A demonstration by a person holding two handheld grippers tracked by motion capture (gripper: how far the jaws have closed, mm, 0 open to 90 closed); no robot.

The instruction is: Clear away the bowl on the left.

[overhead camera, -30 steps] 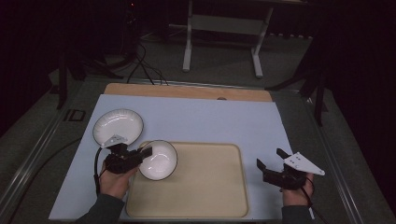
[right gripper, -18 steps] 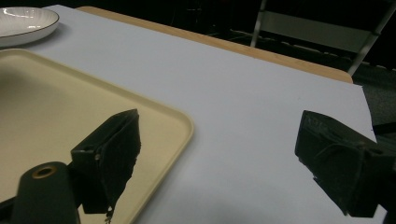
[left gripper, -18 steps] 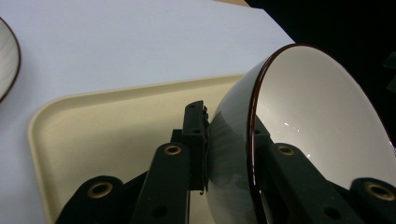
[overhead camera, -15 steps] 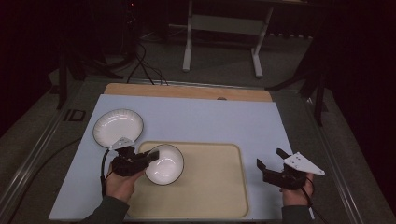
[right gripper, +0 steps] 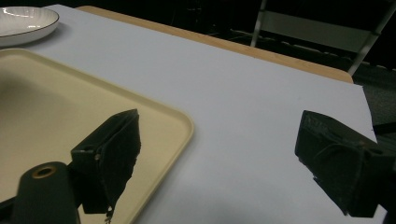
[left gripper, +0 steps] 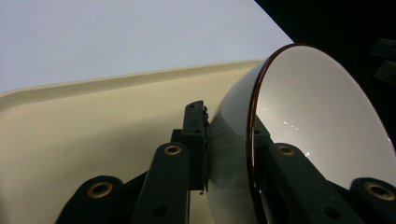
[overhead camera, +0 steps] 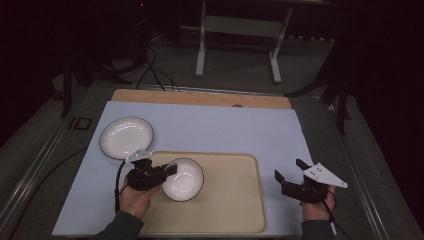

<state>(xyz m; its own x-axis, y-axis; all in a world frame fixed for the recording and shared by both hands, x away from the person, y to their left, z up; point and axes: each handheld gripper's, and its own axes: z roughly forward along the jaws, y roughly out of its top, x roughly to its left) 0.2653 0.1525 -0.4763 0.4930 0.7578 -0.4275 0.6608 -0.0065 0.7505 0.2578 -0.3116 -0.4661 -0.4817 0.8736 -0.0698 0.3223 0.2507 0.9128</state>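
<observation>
A white bowl (overhead camera: pixel 184 179) with a dark rim hangs over the left part of the beige tray (overhead camera: pixel 235 200), and my left gripper (overhead camera: pixel 167 172) is shut on its rim. In the left gripper view the bowl (left gripper: pixel 308 130) stands tilted on edge, its rim clamped between the two black jaws of the left gripper (left gripper: pixel 229 154). My right gripper (overhead camera: pixel 288 172) stands open over the blue mat to the right of the tray, nothing between its fingers (right gripper: pixel 112 154). A white plate (overhead camera: pixel 126 137) lies on the mat at the back left.
The tray's near right corner (right gripper: pixel 184 123) lies just left of my right gripper (right gripper: pixel 217 161). The plate (right gripper: pixel 25 23) shows far off in that view. A wooden strip (overhead camera: pixel 200 97) edges the table's far side, with a metal stand (overhead camera: pixel 240 30) behind it.
My left gripper has carried the bowl to the right, from the tray's left edge to over the tray. The right gripper has stayed still and open.
</observation>
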